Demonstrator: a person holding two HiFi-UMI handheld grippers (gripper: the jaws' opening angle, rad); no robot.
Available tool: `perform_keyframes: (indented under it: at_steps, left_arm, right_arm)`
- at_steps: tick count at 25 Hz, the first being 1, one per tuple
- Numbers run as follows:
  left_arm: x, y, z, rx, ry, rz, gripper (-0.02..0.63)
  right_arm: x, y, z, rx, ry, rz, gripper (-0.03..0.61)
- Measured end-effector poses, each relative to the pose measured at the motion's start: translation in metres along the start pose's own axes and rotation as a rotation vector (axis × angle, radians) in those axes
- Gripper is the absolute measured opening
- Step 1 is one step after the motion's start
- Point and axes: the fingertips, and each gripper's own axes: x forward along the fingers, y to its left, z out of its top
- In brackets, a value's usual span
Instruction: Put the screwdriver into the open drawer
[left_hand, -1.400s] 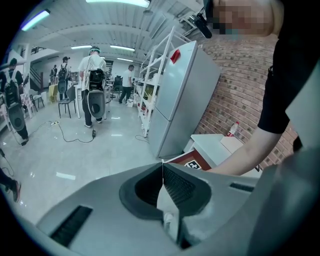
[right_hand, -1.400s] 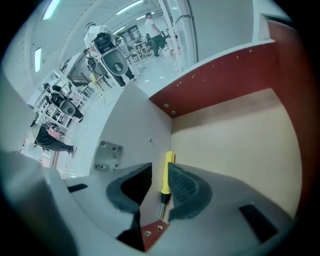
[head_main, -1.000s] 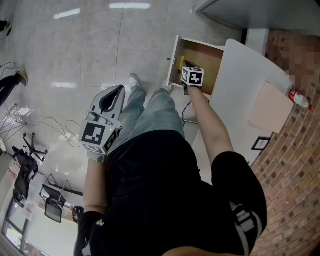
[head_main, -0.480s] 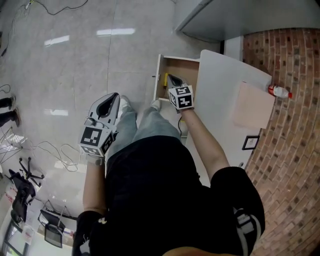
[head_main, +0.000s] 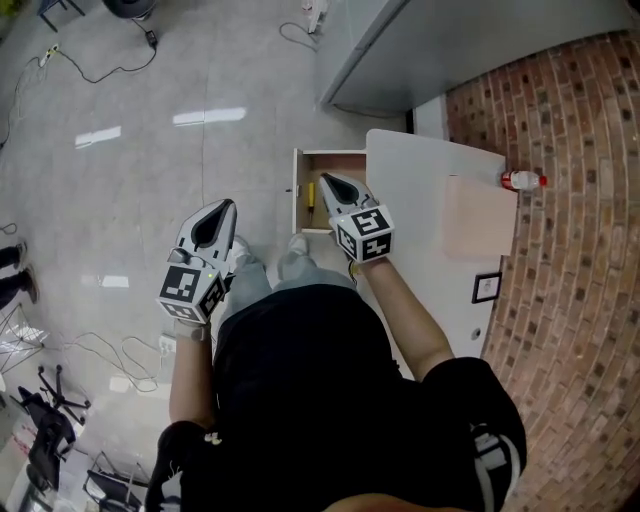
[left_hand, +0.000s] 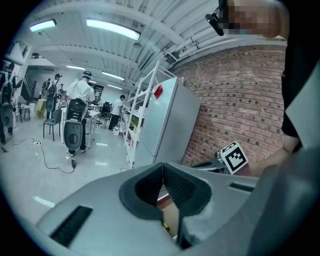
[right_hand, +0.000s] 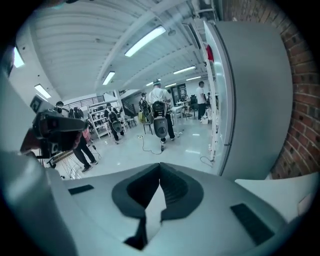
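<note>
The white drawer (head_main: 298, 190) stands pulled open beside the white desk. A screwdriver with a yellow handle (head_main: 310, 193) lies inside it, along its left wall. My right gripper (head_main: 333, 184) hovers above the drawer, shut and empty, its marker cube (head_main: 362, 232) nearer to me. My left gripper (head_main: 216, 214) is held over the floor to the left of the drawer, also shut with nothing in it. In the left gripper view the shut jaws (left_hand: 163, 167) point towards the drawer, and the right gripper's cube (left_hand: 234, 156) shows at the right. The right gripper view has its shut jaws (right_hand: 160, 169) facing the room.
The white desk top (head_main: 420, 180) carries a tan pad (head_main: 480, 215), a small red-and-white bottle (head_main: 522, 180) and a small frame (head_main: 487, 287). A tall grey cabinet (head_main: 450, 40) stands behind the desk. My legs are below the drawer. Cables (head_main: 60, 60) lie on the floor.
My right gripper has lifted up out of the drawer, still shut. The left gripper has risen a little too. The screwdriver stays in the drawer.
</note>
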Motion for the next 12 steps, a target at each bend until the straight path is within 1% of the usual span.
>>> perform_keyframes:
  at_steps: [7,10,12]
  left_arm:
    - [-0.005,-0.005,0.029,0.043,-0.044,-0.041,0.005]
    - [-0.005,-0.010,0.048,0.075,-0.077,-0.070,0.005]
    - [-0.006,-0.014,0.059,0.093,-0.098,-0.087,0.005]
  right_arm:
    - [-0.052,0.019,0.062,-0.062,-0.117,-0.027,0.011]
    - [-0.071,0.028,0.091,-0.111,-0.200,-0.037,0.011]
    - [-0.082,0.035,0.105,-0.149,-0.231,-0.045,0.011]
